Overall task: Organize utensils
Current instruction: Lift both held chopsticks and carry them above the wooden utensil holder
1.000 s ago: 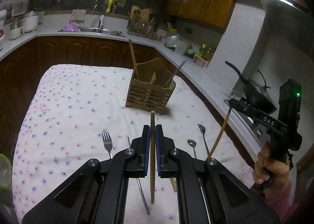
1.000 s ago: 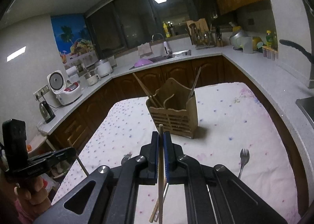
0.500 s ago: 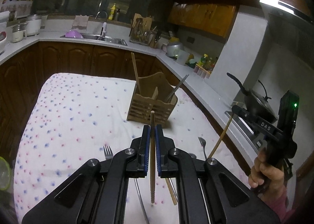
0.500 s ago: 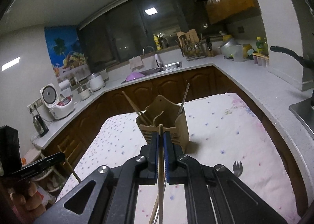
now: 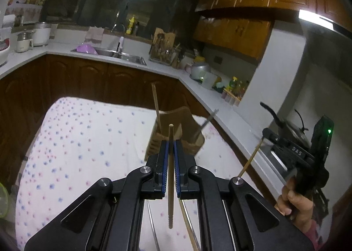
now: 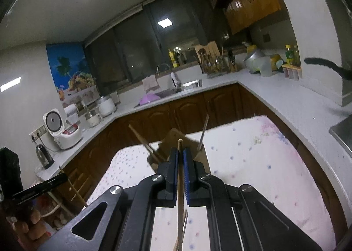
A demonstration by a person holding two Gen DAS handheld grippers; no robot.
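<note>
My left gripper (image 5: 170, 144) is shut on a wooden chopstick (image 5: 170, 176) that stands upright between the blue pads, above the table. My right gripper (image 6: 180, 152) is shut on another wooden chopstick (image 6: 180, 187), also upright; it shows at the right of the left wrist view (image 5: 252, 157). The wooden utensil holder (image 5: 187, 138) stands just beyond both grippers, partly hidden by the fingers, and shows in the right wrist view (image 6: 176, 138) too. It holds a chopstick (image 5: 156, 107) and a metal utensil (image 5: 205, 123).
The table has a white cloth with dots (image 5: 83, 141). More utensils lie on it under the left gripper (image 5: 187, 224). Countertop with sink (image 5: 114, 54), rice cookers (image 6: 63, 127) and a wok (image 5: 286, 127) surrounds the table.
Both grippers have risen and tilted upward with their chopsticks, moving closer to the holder. The forks and spoons on the cloth have dropped out of view.
</note>
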